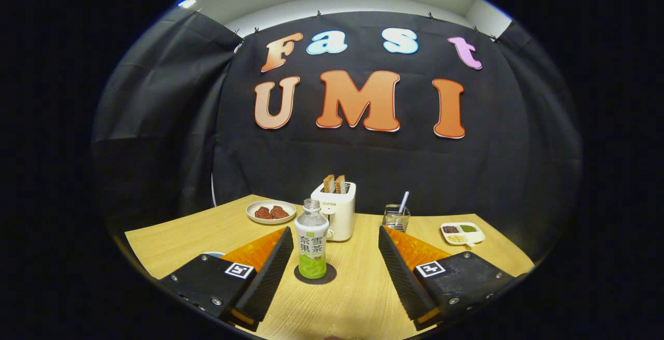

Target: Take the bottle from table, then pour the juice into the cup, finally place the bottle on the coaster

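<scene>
Spread wide, my gripper held nothing above the pale wooden table. Going left to right: a white plate with brown pieces far back; the clear plastic bottle of green juice upright on a dark round coaster by my left finger; a white toaster with two slices; a glass cup with a straw; a white divided dish.

We see a clear bottle with green juice and a white label on a dark coaster, a white toaster, a white plate of reddish-brown pieces, and the pale wood-grain worktop.
</scene>
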`<state>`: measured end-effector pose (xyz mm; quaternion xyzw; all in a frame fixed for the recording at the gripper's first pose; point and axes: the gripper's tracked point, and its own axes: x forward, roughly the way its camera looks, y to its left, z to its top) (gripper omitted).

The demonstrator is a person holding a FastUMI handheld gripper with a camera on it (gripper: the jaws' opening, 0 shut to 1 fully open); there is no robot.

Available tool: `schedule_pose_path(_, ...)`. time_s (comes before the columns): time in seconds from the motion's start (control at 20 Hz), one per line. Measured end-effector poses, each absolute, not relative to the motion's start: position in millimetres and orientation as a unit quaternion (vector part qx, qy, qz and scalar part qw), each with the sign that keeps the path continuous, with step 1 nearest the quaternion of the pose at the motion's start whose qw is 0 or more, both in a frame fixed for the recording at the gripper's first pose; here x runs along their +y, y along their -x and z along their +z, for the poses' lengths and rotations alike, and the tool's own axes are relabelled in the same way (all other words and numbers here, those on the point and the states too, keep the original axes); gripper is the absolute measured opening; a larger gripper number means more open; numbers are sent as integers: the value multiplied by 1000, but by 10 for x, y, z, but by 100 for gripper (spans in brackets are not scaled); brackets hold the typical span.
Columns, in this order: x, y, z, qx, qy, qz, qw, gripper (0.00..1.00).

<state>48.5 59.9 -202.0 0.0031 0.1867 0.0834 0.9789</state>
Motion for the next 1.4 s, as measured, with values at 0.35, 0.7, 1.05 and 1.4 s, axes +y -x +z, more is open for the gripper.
schedule_pose_path(0.35,376,120,-1263,128,-5,55,990,98)
schedule_pose_path(0.7,162,630,-876,77,12,19,997,98)
schedule_pose_path(1.05,-83,988,-826,80,-23,-5,997,98)
schedule_pose_path(1.4,-59,1107,-616,63,-20,-11,998,98)
